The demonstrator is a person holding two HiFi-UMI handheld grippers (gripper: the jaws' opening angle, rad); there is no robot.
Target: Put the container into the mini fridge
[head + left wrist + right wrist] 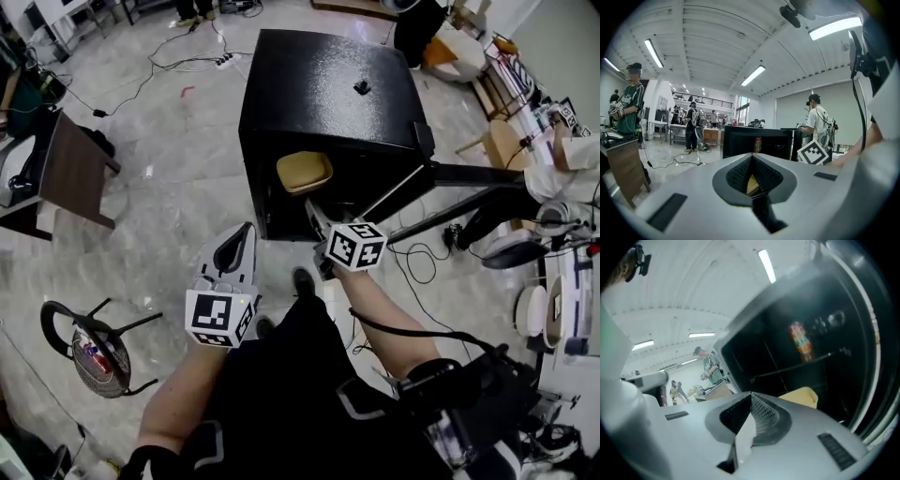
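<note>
The black mini fridge stands on the floor ahead with its door swung open to the right. A tan-yellow container is at the fridge's opening. My right gripper reaches its near edge and is shut, with a thin pale rim pinched between the pads. In the right gripper view the container shows just beyond the jaws, below a wire shelf, and a drink can stands higher up. My left gripper hangs shut and empty, short of the fridge and to its left.
A brown table is at the left and a round stool at the lower left. Cables lie on the floor behind the fridge. Chairs and gear crowd the right side. A person stands far left.
</note>
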